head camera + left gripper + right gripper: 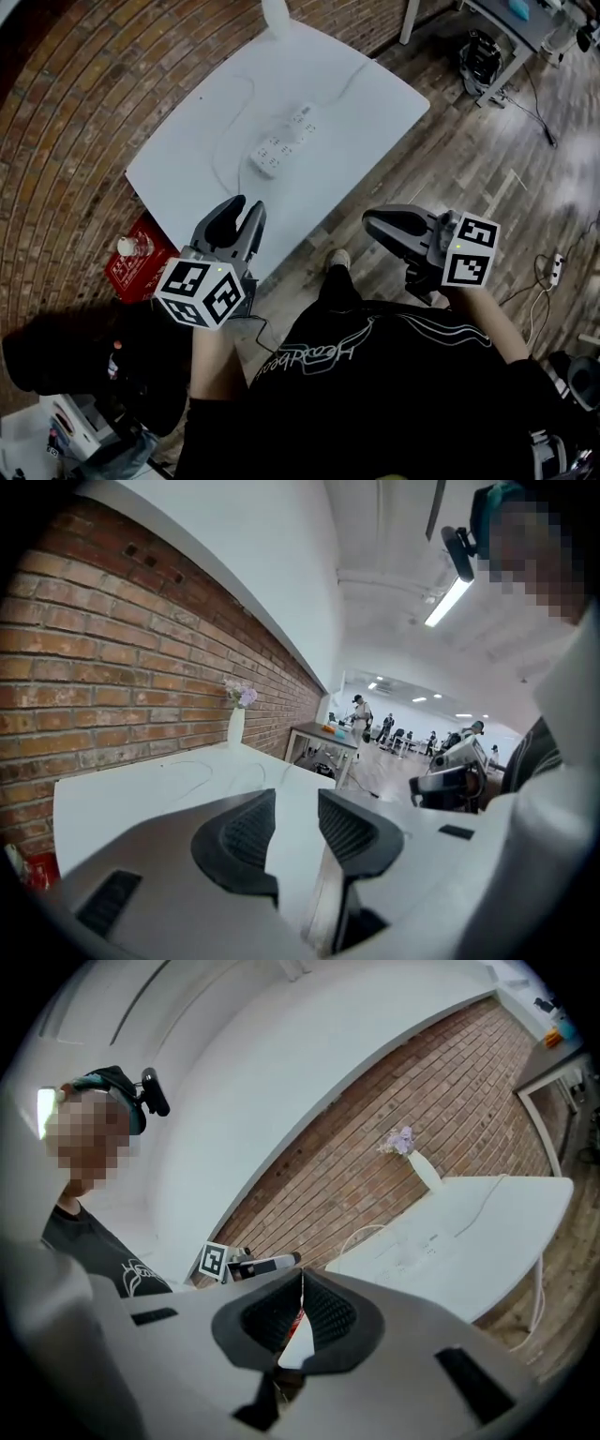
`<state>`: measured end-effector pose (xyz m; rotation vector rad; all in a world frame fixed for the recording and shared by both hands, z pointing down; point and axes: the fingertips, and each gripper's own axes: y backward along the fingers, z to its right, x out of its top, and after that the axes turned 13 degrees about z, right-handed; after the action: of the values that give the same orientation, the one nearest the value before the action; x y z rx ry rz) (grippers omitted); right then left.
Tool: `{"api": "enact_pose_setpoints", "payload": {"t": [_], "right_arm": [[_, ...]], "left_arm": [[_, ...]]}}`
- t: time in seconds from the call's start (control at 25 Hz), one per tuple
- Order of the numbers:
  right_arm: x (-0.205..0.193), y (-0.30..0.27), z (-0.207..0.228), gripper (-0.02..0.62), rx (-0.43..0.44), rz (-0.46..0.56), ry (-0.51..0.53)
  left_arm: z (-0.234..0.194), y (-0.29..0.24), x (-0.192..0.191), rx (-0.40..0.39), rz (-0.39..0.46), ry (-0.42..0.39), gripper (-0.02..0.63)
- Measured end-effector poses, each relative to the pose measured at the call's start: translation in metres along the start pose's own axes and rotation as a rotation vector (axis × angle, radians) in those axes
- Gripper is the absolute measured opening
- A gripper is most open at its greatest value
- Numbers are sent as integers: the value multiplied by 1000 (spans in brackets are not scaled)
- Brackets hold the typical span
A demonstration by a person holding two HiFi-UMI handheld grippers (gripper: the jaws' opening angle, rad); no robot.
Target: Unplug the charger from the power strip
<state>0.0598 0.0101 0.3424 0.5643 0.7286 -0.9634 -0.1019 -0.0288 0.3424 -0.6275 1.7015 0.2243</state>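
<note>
We are in a large open workroom, it seems a lab or an office. At the left of the head view a brick wall (pixel 56 112) meets a wood floor (pixel 469 178). Right of centre in the left gripper view, people (pixel 359 710) stand among desks (pixel 319 733) under ceiling lamps (pixel 448 600).

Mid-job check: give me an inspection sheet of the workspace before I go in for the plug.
Surface: white rounded table, set against the brick wall.
Job's things: white power strip mid-table; white block at its far end, likely the charger.
Clutter: white vase at the far edge.
Grippers: left gripper open, empty; right gripper shut, empty; both short of the strip.
Cables: thin white cable looping over the table.
Surroundings: wooden floor; red box beside the table.
</note>
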Motion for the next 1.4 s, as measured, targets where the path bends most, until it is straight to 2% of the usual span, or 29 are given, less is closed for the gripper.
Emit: {"api": "enact_pose_setpoints", "payload": {"t": [0.24,0.44,0.56,0.76,0.96,1.12,1.4], "right_arm": [[36,-56,36,-3,19,-7,-24],[54,-88,51,-3,41,-5,-75],[67,-100,61,-3,58,25,-118],[76,-109,82,-3,45,50,-134],[73,-100,105,-3,8,50,-177],[71,-91,128,-3,-26,59,-237],[73,-92,167,-3,-67,50,-290]], "left_arm": [[-54,-41,-8,0,-87,-14,239],[-77,-70,-22,-60,-155,-52,297],[-89,-85,-39,-102,-211,-62,309],[-98,-109,-64,-179,-279,-52,322],[-106,-130,-91,-201,-329,-95,336],[-114,-144,-103,-182,-335,-90,345],[-119,-165,-116,-196,-307,-157,348]]}}
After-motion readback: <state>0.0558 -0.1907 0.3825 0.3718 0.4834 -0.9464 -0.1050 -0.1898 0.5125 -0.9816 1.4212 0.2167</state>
